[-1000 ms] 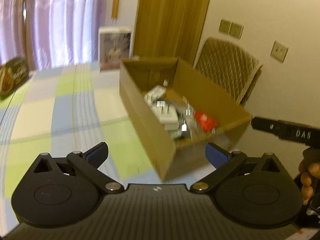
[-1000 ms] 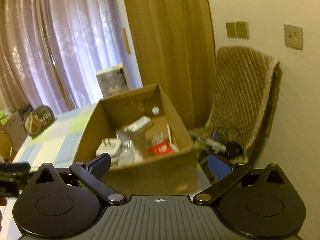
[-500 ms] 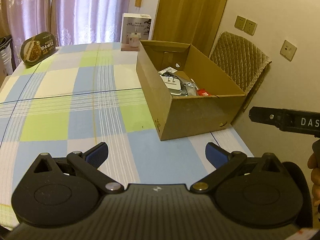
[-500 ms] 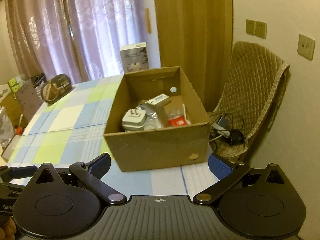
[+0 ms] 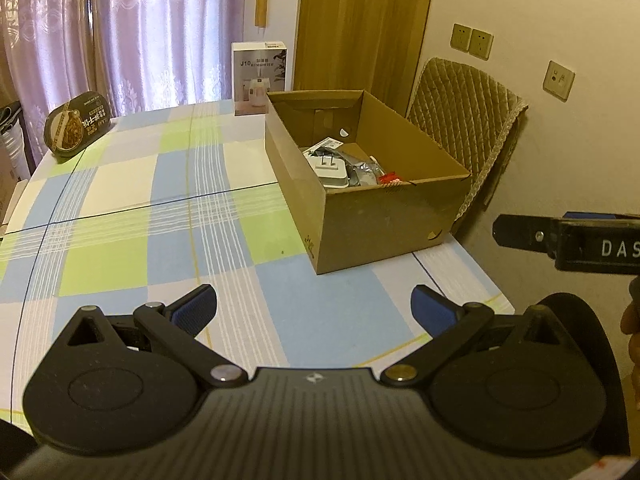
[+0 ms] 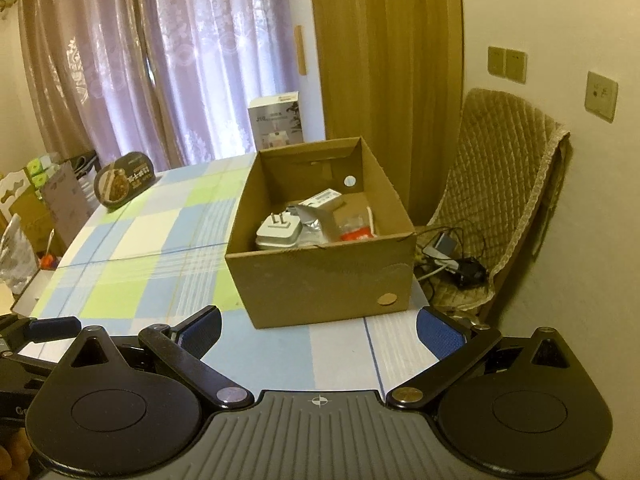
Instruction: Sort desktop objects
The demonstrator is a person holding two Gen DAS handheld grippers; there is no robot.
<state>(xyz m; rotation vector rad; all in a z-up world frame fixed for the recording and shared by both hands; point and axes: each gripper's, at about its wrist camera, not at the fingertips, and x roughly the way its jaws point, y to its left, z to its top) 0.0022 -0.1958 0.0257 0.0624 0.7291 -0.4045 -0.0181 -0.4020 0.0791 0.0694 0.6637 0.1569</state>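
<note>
Right now my left tongs (image 5: 314, 310) and right tongs (image 6: 318, 330) both gape wide and empty over the table's (image 5: 120, 184) near edge, the cardboard box (image 5: 384, 216) of sorted bits at its right edge.

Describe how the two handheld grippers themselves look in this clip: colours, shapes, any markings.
Both are matte black. The left gripper and right gripper each have two blue-padded fingers on black link arms with silver and brass pivot pins, two round housings with triangular cut-outs, and a ribbed grey centre plate bearing a small cross mark. From the left view, the right gripper's side shows white letters "DAS".
</note>
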